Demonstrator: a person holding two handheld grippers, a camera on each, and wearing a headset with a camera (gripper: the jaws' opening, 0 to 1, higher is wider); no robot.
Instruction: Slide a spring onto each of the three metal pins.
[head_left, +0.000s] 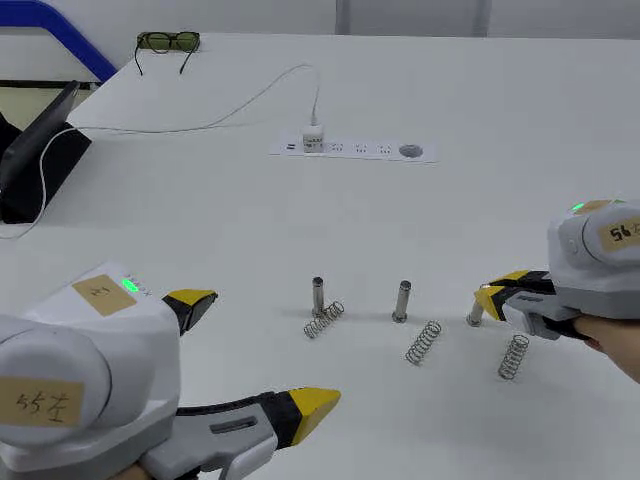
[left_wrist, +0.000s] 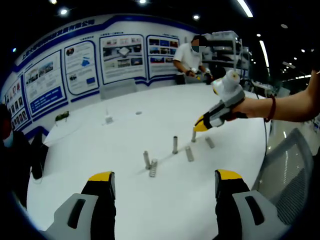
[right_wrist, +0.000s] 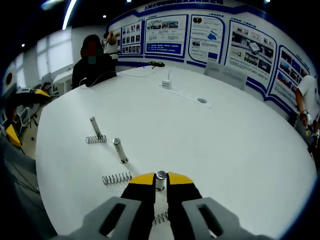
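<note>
Clenches the right gripper (right_wrist: 160, 181) on the rightmost pin (right_wrist: 160, 175), which stands upright on the worktop (head_left: 300, 220). Holds the left gripper (head_left: 255, 348) released and empty, well apart from the row and nearest the leftmost pin (head_left: 318, 296). Finds the nearest spring (head_left: 515, 356) lying flat just beside the clenched pin, on the person's side, long axis crosswise to the pin's vertical. Probably calls for tipping it upright.

before me the wide white table (head_left: 480, 90) carries three upright silver metal pins (head_left: 402, 300) in a row, three small coiled wire springs (head_left: 423, 341) lying beside them, a flat white power strip (head_left: 355, 149) with a thin white cable (head_left: 200, 125) farther back, and dark green-lensed glasses (head_left: 167, 42) near the far edge.
</note>
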